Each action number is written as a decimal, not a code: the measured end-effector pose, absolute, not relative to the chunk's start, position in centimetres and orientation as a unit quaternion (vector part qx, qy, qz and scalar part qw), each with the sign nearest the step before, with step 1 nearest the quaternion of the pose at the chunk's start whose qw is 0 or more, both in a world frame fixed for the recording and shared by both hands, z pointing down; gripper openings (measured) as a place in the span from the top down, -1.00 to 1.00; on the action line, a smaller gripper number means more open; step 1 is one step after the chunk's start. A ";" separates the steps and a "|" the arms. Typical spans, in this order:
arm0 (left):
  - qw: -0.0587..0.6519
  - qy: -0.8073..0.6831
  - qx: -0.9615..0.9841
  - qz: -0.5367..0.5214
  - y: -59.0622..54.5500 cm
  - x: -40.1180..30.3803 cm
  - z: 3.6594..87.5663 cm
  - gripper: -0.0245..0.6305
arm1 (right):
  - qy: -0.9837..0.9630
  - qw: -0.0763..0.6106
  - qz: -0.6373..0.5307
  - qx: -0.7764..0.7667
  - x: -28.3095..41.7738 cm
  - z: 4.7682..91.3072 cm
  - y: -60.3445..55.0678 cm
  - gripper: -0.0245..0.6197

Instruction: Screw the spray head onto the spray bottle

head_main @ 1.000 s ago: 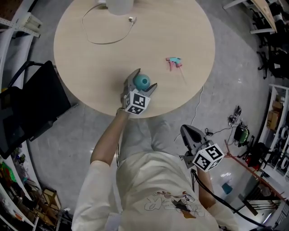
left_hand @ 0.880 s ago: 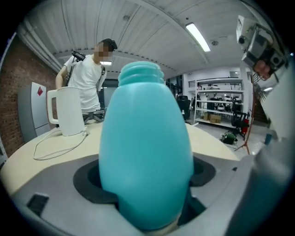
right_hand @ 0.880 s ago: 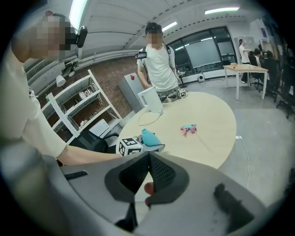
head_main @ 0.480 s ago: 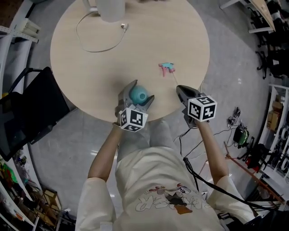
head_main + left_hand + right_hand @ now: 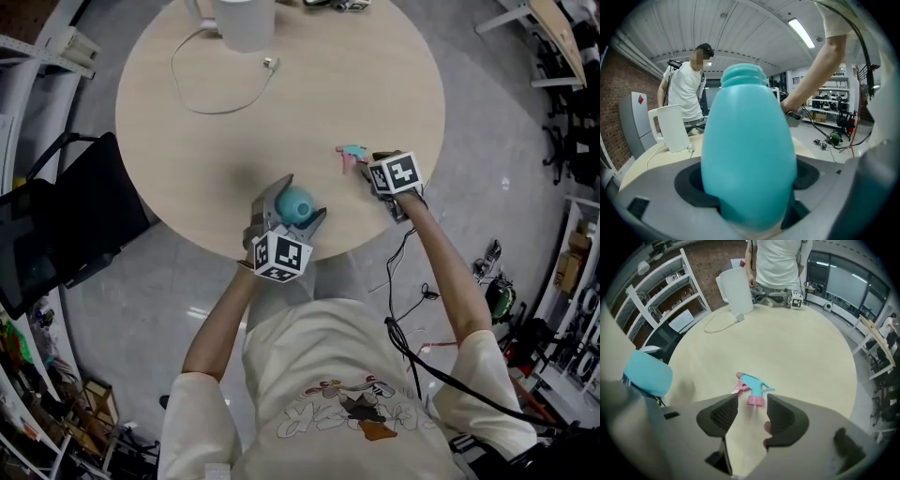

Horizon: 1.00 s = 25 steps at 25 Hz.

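Note:
My left gripper (image 5: 289, 204) is shut on a teal egg-shaped spray bottle (image 5: 294, 202) and holds it upright near the round table's front edge; the bottle (image 5: 747, 150) fills the left gripper view, its threaded neck bare at the top. The spray head (image 5: 352, 154), blue and pink with a clear tube, lies on the table to the right. My right gripper (image 5: 372, 161) hovers just beside it, its jaws opening. In the right gripper view the spray head (image 5: 751, 386) lies just ahead of the jaw gap (image 5: 752, 409), its pink collar between the tips, untouched.
A white kettle (image 5: 244, 21) with a cord (image 5: 221, 82) stands at the table's far side, and small items (image 5: 779, 298) lie near it. A person in a white shirt (image 5: 779, 259) stands behind the table (image 5: 384, 66). A black chair (image 5: 66, 225) is at the left.
My right gripper has come up from beside my body onto the table, reaching the spray head, and its jaws have parted. The left gripper with the bottle has stayed nearly still.

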<state>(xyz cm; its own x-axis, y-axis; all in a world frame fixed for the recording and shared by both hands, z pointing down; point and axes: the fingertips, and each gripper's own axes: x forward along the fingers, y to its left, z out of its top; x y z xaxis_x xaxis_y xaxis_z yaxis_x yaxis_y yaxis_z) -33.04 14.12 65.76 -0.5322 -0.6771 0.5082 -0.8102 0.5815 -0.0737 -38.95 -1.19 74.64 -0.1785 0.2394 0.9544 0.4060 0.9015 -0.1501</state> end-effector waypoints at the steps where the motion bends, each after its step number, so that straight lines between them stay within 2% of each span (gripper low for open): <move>1: 0.220 -0.863 0.428 0.153 14.1 -33.2 65.7 -0.40 | -0.753 0.619 -0.070 -0.211 -39.1 75.3 -1.2 0.36; 11: 0.221 -0.867 0.416 0.161 14.2 -33.5 64.8 -0.40 | -0.672 0.715 -0.067 -0.180 -39.6 78.8 -1.7 0.34; 13: 0.218 -0.867 0.416 0.168 14.0 -33.4 64.4 -0.40 | -0.669 0.716 -0.090 -0.180 -39.4 78.9 -2.0 0.37; 14: 0.217 -0.866 0.416 0.170 14.0 -33.4 64.1 -0.40 | -0.669 0.714 -0.102 -0.180 -39.4 79.0 -2.1 0.46; 17: 0.217 -0.868 0.414 0.169 14.2 -33.4 63.3 -0.40 | -0.675 0.706 -0.115 -0.180 -39.6 79.0 -2.3 0.49; 21: 0.224 -0.865 0.420 0.159 14.9 -33.3 60.9 -0.40 | -0.721 0.652 -0.046 -0.229 -40.6 74.6 1.4 0.49; 25: 0.242 -0.858 0.429 0.150 15.5 -33.6 56.9 -0.40 | -0.778 0.528 0.052 -0.336 -42.9 62.1 7.5 0.50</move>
<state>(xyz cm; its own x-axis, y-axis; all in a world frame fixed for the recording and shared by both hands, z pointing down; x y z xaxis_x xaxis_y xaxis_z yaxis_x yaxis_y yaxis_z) -33.64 15.50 56.92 -0.5158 -0.6623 0.5434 -0.8076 0.5875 -0.0506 -42.91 7.48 62.12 -0.2160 0.5782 0.7868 0.4687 0.7683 -0.4360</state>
